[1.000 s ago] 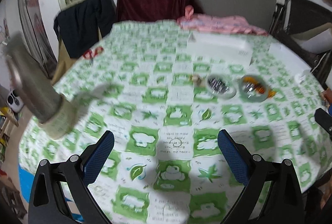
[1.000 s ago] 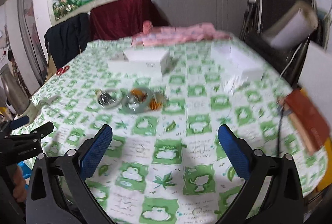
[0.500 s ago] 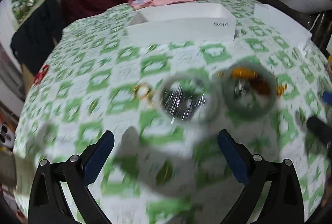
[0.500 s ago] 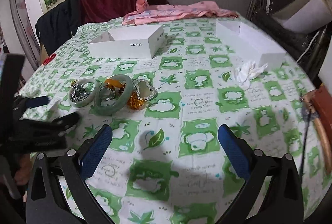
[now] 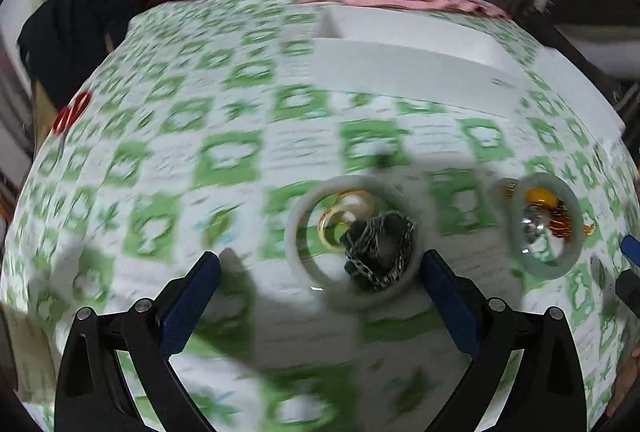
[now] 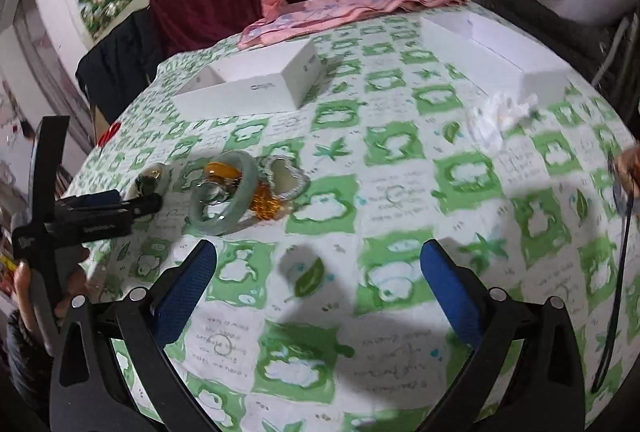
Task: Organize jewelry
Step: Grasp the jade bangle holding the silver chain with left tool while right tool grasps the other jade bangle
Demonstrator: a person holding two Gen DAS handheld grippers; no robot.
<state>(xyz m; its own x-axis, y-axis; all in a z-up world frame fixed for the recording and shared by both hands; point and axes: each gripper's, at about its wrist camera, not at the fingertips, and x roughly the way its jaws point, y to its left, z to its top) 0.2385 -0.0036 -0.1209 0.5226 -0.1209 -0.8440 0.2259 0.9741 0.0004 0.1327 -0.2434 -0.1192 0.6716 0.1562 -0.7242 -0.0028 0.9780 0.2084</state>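
The left gripper [image 5: 318,296] hangs low over the green-and-white tablecloth [image 5: 224,160] with its jaws spread wide and nothing held between them, and the pale bangle [image 5: 354,240] lies flat just ahead of the fingertips, off toward the right finger rather than centred in the gap. Inside that ring sit a pair of gold rings [image 5: 344,216] and a dark chain [image 5: 380,248], so a closing grip would likely need to shift right and straddle the rim. The right gripper [image 6: 318,288] is equally wide open and empty, well apart from the jewelry, which lies ahead and to its left; the left hand is clearly the nearer one. The left view is blurred, and shows the green bangle [image 5: 546,224] only at its right side. The right view gives what the left lacks: the green bangle [image 6: 224,200] leaning over an amber piece [image 6: 264,208], a heart-shaped piece [image 6: 286,178] touching them, the left gripper [image 6: 136,204] seen from the side beside the pile, and the open white box [image 6: 248,88] further back, probably the destination
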